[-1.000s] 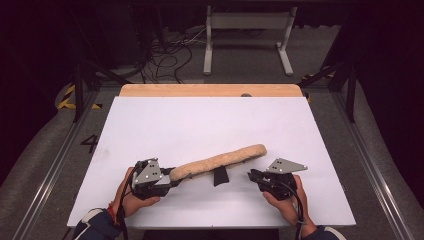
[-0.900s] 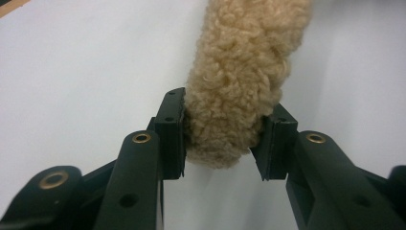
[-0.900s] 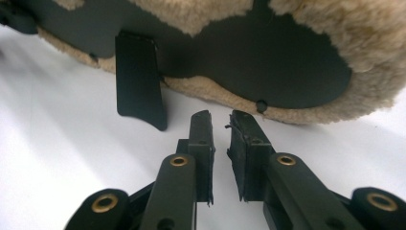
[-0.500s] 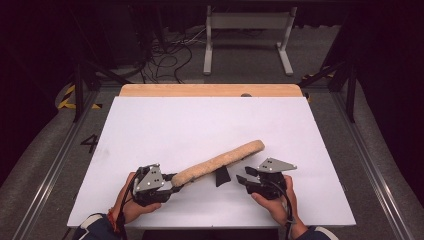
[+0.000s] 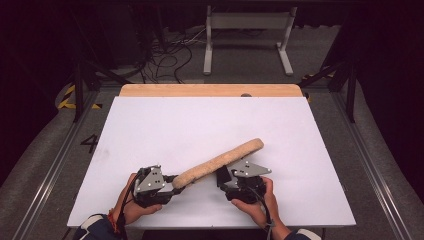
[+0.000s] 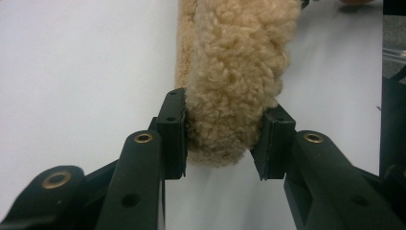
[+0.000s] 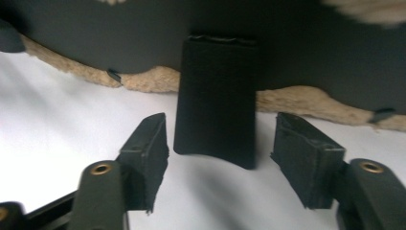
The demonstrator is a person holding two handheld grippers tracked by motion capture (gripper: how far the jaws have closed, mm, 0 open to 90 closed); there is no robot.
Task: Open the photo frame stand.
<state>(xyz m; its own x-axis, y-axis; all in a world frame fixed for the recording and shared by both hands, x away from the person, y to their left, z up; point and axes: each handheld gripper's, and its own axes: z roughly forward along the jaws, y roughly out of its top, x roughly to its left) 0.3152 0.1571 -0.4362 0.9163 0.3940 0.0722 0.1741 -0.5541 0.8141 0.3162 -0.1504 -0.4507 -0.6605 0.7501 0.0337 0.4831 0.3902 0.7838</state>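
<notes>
A long tan fleece pad (image 5: pixel 220 161) stretches diagonally over the white table (image 5: pixel 200 125), its far end toward the right. My left gripper (image 5: pixel 176 186) is shut on its near end; in the left gripper view the curly fleece (image 6: pixel 234 72) is pinched between both pads (image 6: pixel 173 129) of the left gripper (image 6: pixel 224 139). My right gripper (image 5: pixel 223 181) sits under the pad's middle, open. In the right gripper view a black tab (image 7: pixel 215 100) hangs from the pad's dark underside (image 7: pixel 306 57) and stands between the spread jaws of the right gripper (image 7: pixel 220 158), touching neither.
A wooden board edge (image 5: pixel 210 90) runs along the table's far side. Beyond it on the floor are cables (image 5: pixel 165 50) and a white metal frame (image 5: pixel 247 30). Rails (image 5: pixel 370 165) flank the table.
My right gripper has moved left, in under the pad to the black tab. The pad's far end has risen and swung; the left gripper kept its hold.
</notes>
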